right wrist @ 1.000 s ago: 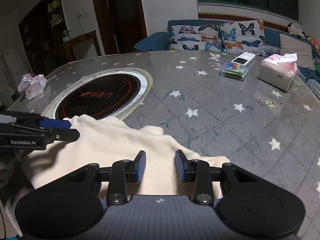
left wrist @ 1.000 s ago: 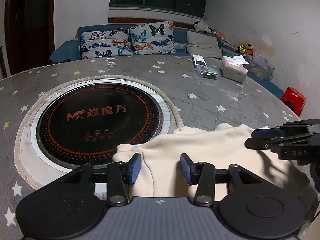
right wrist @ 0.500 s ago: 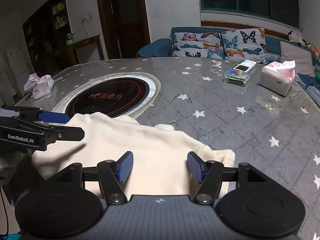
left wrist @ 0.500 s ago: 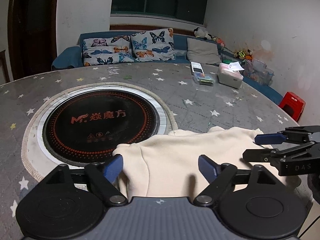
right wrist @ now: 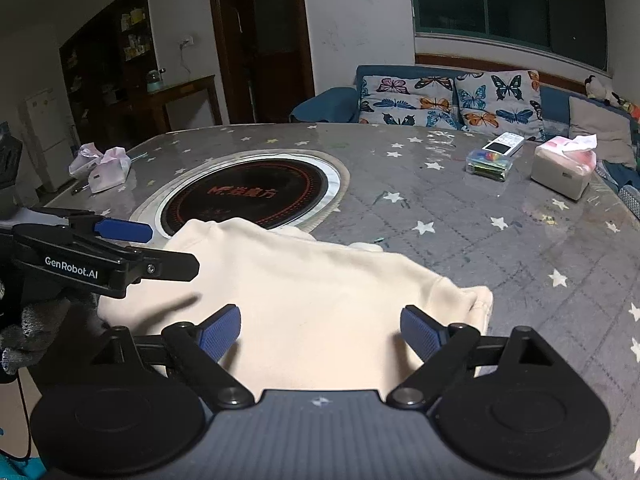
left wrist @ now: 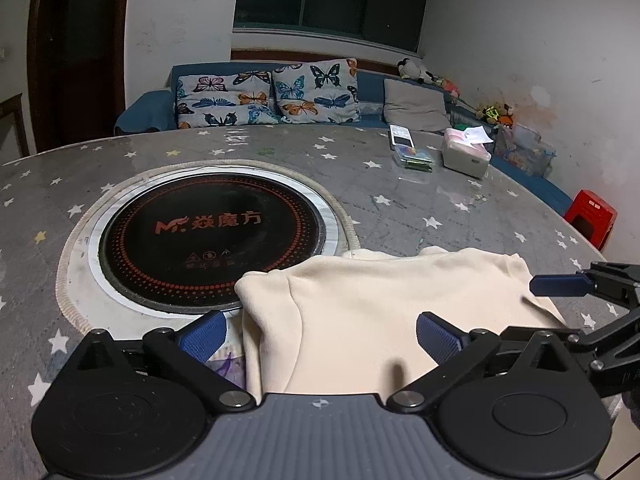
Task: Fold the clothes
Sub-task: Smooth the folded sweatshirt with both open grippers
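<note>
A cream garment (left wrist: pixel 380 312) lies folded on the grey star-patterned table (left wrist: pixel 440 208), near its front edge, with one corner over the rim of the round cooktop. My left gripper (left wrist: pixel 320 338) hovers over the garment's left part. Its jaws are opening wide and the blue pads (left wrist: pixel 202 336) stand clear of the cloth. My right gripper (right wrist: pixel 320 331) is over the garment (right wrist: pixel 320 288) on its right part, jaws also opening, pads not pressing. Each gripper shows in the other's view: the right gripper (left wrist: pixel 568 300) at the right edge, the left gripper (right wrist: pixel 172 250) at the left.
A black round induction cooktop (left wrist: pixel 212 236) is set in the table behind the garment. Farther back right stand a tissue box (left wrist: pixel 466 156), a remote (left wrist: pixel 401 136) and a small clear box (left wrist: pixel 414 158). Pink bags (right wrist: pixel 104 164) sit far left. A red stool (left wrist: pixel 592 216) stands beside the table.
Both grippers' jaws have spread from close together to wide apart. Both have drawn back a little toward the near edge. The garment stays lying on the table.
</note>
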